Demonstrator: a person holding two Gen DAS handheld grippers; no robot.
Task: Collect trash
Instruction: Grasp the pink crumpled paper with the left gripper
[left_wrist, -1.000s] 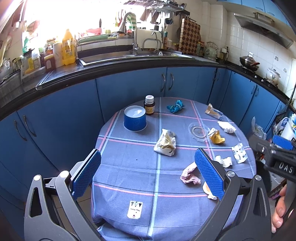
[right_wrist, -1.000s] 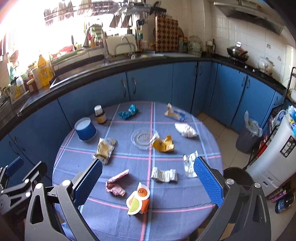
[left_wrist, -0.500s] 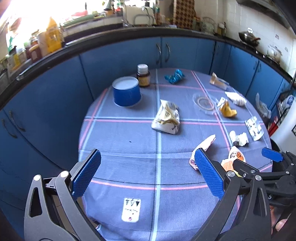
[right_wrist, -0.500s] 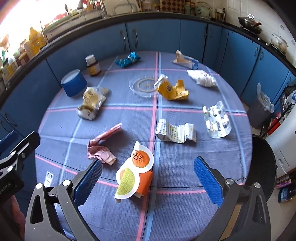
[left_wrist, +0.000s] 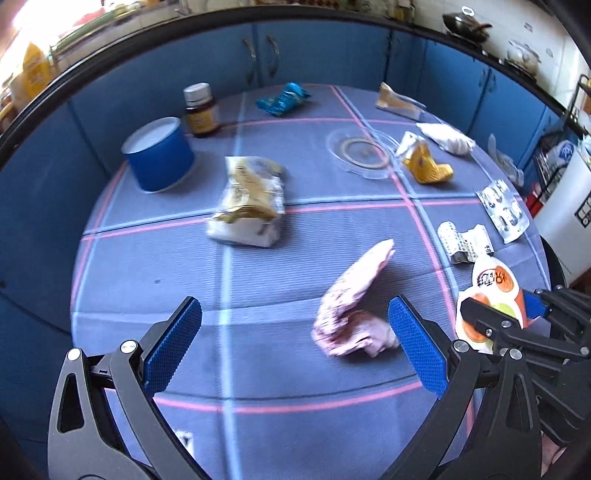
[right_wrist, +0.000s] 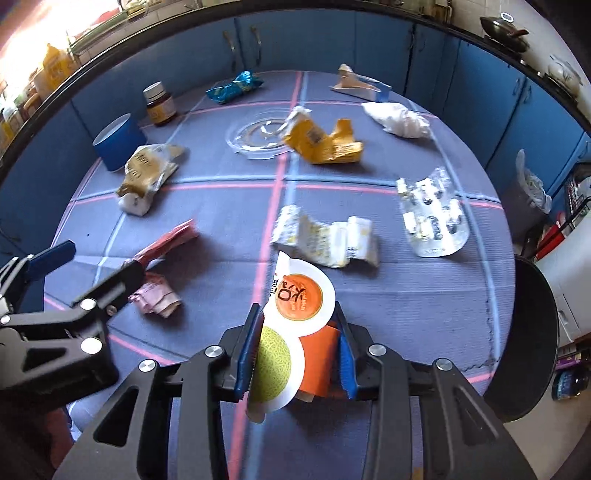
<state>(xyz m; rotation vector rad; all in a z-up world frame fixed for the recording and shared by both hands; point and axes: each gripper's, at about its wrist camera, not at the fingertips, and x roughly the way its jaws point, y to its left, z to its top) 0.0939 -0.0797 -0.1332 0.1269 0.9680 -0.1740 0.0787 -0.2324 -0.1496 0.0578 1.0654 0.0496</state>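
Observation:
A round table (left_wrist: 147, 266) in a blue checked cloth carries scattered trash. The jaws of my right gripper (right_wrist: 297, 314) are closing, and both pads press on an orange-and-white drink package (right_wrist: 299, 295) near the front edge; the left wrist view shows that package (left_wrist: 493, 280) too. My left gripper (left_wrist: 295, 314) hangs open low over the cloth. A crumpled pink wrapper (left_wrist: 351, 295) lies just inside its right finger, untouched. In the right wrist view that wrapper (right_wrist: 159, 291) lies beside the left gripper's fingertips (right_wrist: 107, 288).
Farther back lie a beige snack bag (left_wrist: 251, 199), a yellow wrapper (left_wrist: 424, 166), a folded leaflet (right_wrist: 325, 236), a blister pack (right_wrist: 432, 218), white tissue (right_wrist: 395, 118) and a blue wrapper (left_wrist: 282, 99). A blue cup (left_wrist: 159, 155), a brown bottle (left_wrist: 199, 110) and a clear lid (left_wrist: 358, 151) stand there. Something dark and round (right_wrist: 528, 332) sits right of the table.
Both grippers have dropped toward the table. The right gripper's jaws have come together around the orange-and-white package. The left gripper has moved in beside the pink wrapper, still open.

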